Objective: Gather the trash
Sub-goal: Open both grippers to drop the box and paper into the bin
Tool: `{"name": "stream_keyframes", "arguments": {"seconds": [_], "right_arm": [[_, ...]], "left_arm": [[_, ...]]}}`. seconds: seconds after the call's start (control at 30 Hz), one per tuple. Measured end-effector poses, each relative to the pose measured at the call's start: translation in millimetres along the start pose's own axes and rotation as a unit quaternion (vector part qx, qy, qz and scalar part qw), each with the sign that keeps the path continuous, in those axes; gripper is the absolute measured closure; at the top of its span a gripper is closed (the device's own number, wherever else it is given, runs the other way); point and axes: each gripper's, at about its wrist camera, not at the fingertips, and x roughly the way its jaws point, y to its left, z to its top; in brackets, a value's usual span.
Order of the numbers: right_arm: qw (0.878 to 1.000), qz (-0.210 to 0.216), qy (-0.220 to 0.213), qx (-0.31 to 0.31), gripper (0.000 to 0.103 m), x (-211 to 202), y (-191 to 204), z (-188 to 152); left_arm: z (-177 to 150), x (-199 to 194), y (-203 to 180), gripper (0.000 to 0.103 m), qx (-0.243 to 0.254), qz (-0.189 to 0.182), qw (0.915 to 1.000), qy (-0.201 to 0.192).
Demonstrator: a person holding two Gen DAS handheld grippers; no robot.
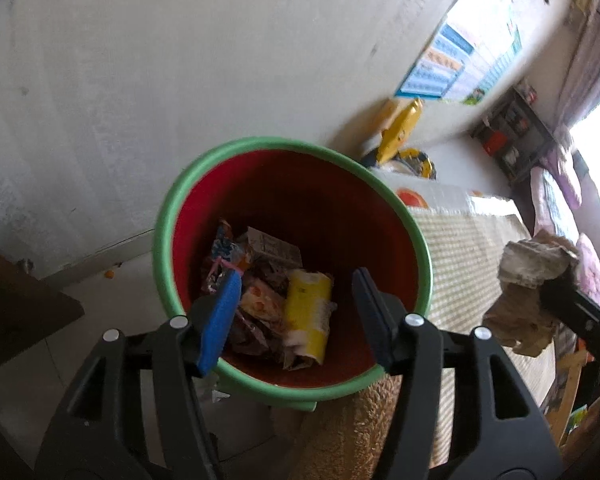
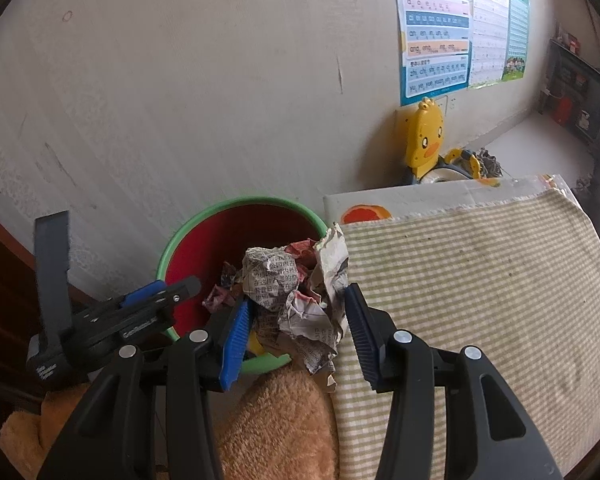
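Big red bin with green rim (image 2: 242, 202) parked on the floor against the wall, left of the checked cloth (image 2: 480, 280), already holding wrappers (image 1: 268, 304). Right gripper (image 2: 296, 320) clenched on a crumpled newspaper wad (image 2: 296, 296), hanging just right of and near the rim's near-right edge, so probably just a short nudge left and far to clear it. Left gripper (image 1: 296, 312) spread wide, empty, right over the bin mouth.
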Motion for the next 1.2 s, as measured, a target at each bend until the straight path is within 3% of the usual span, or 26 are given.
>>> {"name": "stream_keyframes", "arguments": {"seconds": [0.1, 0.5, 0.7, 1.0, 1.2], "right_arm": [[1.0, 0.008, 0.005, -0.007, 0.059, 9.7, 7.7, 5.0], [0.999, 0.023, 0.013, -0.034, 0.057, 33.5, 34.9, 18.8], [0.999, 0.027, -0.007, -0.031, 0.046, 30.0, 36.3, 24.5], [0.999, 0.019, -0.029, 0.012, 0.041, 5.3, 6.1, 19.5], [0.996, -0.012, -0.055, 0.071, 0.036, -35.3, -48.1, 2.7]], "left_arm": [[-1.2, -7.8, 9.6, 0.042, -0.015, 0.01, 0.9997, -0.014], [-3.8, -14.9, 28.9, 0.041, -0.041, 0.021, 0.9987, -0.02], [-4.4, -18.2, 34.4, 0.041, -0.046, 0.025, 0.9984, -0.02], [-5.8, -20.1, 15.0, 0.04, -0.024, 0.019, 0.9995, -0.01], [-9.9, -26.8, -40.5, 0.037, 0.04, -0.009, 0.9989, -0.02]]}}
